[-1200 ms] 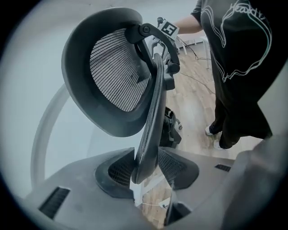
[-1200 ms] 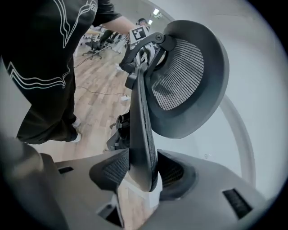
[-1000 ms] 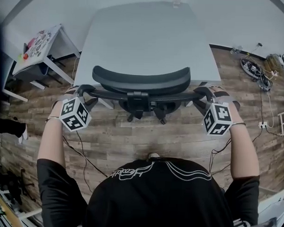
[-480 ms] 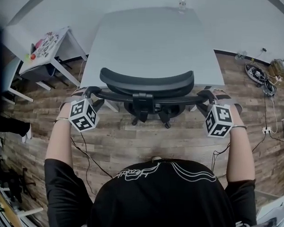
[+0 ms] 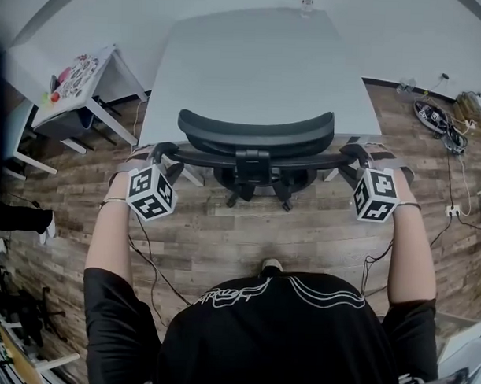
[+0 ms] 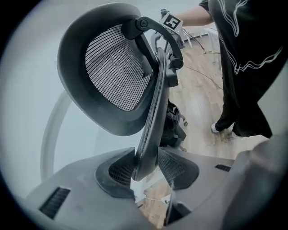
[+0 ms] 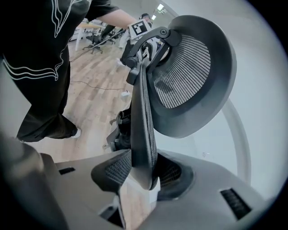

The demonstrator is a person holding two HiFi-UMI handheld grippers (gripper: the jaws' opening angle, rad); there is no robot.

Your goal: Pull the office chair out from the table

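Office chair (image 5: 256, 160) stands against the near edge of the grey worktop (image 5: 261, 62). Its seat is tucked under and out of sight; only the backrest, headrest (image 5: 257, 133) and part of the base (image 5: 256, 188) show.

Left gripper (image 5: 157, 153): jaws partly closed, pads clamped on the left side edge of the backrest (image 6: 150, 134). Right gripper (image 5: 354, 152): same on the right side edge (image 7: 143, 126). Neither has anything else between its jaws.

Key relation: the backrest's long axis runs crosswise, spanning from one gripper to the other, and the body stands centred behind it. Both hands are equally placed, so neither leads. The free direction is straight back toward the person, over open floor (image 5: 247, 235).

Materials: backrest is a thin, curved dark frame filled with fine mesh. Headrest is a mesh oval in a smooth plastic rim on a jointed bracket. Jaw pads are ribbed. Floor is wood-look plank, worktop matte and bare.

Judgement: an even pull on both sides should keep the chair from swivelling.
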